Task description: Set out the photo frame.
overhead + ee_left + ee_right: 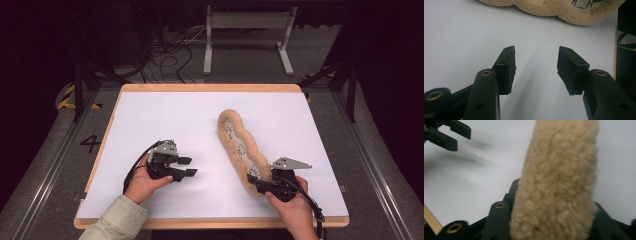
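So here's my right claw [261, 184] at the near end of the fleece cushion [239, 145], that long lumpy tan thing lying on the white tabletop [165, 115] and running away from me, leaning left toward the far side. In the right gripper view the fleece [556, 185] sits right between my claw's arms and climbs up the middle of the frame. It looks like I'm pinching the near end, since the fuzz fills the whole gap, but the pads themselves are buried under it, so I can't swear they're biting.

My left claw [187, 167] is well off to the left of the cushion, low over the bare white surface, pointing toward it. Its jaws are spread with nothing between them; in the left gripper view I see plain tabletop in the gap and the cushion's edge [554, 10] across the top, cut off by the frame.

There's a printed pattern on the cushion's inner strip [241, 149], too small for me to read. Floor beyond the tabletop is mostly dark.
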Motion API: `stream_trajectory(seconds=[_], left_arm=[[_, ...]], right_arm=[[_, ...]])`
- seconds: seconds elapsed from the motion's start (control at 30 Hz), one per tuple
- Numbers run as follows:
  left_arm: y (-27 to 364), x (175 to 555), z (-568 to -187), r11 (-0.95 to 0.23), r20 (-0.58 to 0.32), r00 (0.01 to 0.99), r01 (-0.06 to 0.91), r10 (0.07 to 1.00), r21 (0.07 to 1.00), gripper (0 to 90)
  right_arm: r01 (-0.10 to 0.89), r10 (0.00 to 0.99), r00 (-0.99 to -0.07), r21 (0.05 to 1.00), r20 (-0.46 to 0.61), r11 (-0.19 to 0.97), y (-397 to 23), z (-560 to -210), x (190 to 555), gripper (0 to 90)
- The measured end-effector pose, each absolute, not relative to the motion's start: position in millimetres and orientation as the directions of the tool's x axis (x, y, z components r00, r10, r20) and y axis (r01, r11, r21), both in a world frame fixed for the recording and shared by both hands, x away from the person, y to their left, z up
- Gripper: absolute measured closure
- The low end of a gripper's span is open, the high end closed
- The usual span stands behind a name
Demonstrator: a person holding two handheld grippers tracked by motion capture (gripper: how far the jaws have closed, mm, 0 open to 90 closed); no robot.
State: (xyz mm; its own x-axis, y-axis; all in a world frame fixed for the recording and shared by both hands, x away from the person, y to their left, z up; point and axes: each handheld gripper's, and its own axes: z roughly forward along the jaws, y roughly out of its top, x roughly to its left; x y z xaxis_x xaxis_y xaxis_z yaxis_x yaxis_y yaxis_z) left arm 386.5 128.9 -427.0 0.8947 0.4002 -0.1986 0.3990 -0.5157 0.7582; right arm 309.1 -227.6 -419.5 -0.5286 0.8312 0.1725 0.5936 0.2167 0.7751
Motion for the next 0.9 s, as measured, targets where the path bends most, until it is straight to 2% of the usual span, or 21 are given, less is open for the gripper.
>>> stream_trajectory(seconds=[0.1, 0.47, 0.73, 0.9], left_arm=[[128.8, 386.8, -427.0, -0.517, -0.194, 0.896, 0.394, 0.399, 0.76, 50.2], [130.3, 385.9, -426.0, -0.518, -0.196, 0.892, 0.402, 0.407, 0.755, 50.4], [133.6, 387.3, -424.9, -0.508, -0.199, 0.887, 0.408, 0.415, 0.759, 51.5], [133.9, 386.7, -424.2, -0.504, -0.192, 0.884, 0.408, 0.427, 0.761, 50.9]], right_arm=[[0.6, 0.852, -0.502, 0.768, 0.146, 0.222, -227.9, -417.7, 308.0, 68.9], [0.626, 0.878, -0.448, 0.76, 0.17, 0.172, -235.2, -415.7, 311.3, 76.4], [0.605, 0.869, -0.456, 0.783, 0.192, 0.144, -244.3, -410.4, 311.6, 77.6], [0.567, 0.862, -0.479, 0.808, 0.166, 0.159, -242.8, -404.2, 307.6, 77.8]])
